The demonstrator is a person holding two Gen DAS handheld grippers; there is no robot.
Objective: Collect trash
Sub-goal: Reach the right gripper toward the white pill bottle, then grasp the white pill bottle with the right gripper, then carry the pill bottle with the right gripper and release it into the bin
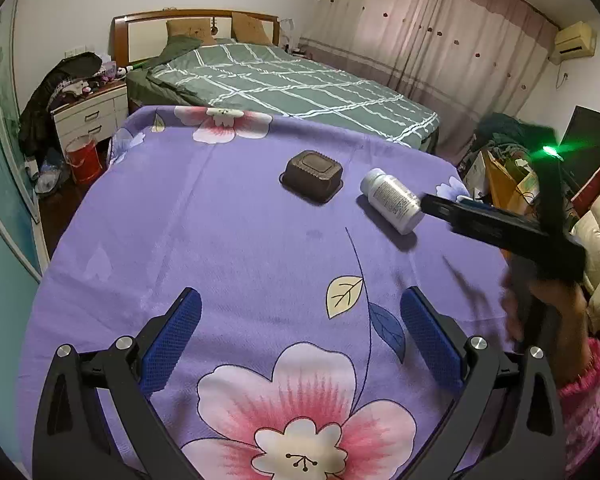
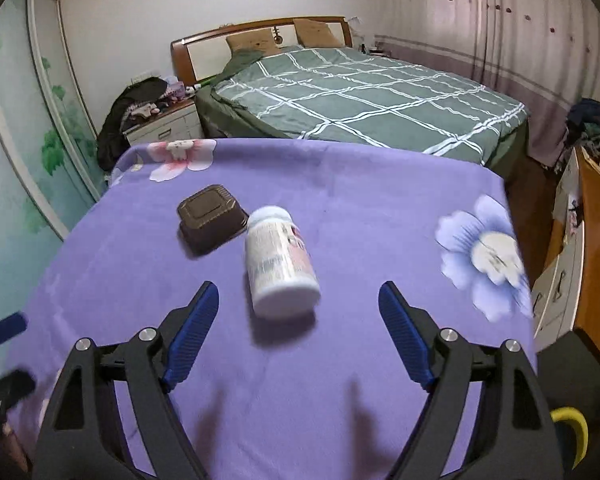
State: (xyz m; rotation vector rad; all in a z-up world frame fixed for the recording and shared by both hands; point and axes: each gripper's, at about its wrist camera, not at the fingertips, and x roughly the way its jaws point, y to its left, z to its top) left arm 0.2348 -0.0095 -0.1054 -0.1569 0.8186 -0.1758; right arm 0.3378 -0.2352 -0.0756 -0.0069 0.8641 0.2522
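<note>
A: L gripper (image 1: 300,340)?
B: Jaws spread wide, nothing betw. pads, angled down.
A: R gripper (image 2: 299,320)?
B: Same, wide open & empty; hand (image 1: 556,304) grips it at right edge.

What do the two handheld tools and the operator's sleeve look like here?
Left tool and right tool: black plastic linkage arms, silver pivot bolts, blue ribbed pads. From the left wrist view, the right tool's black body carries a glowing green light. Sleeve: pink patterned knit.
</note>
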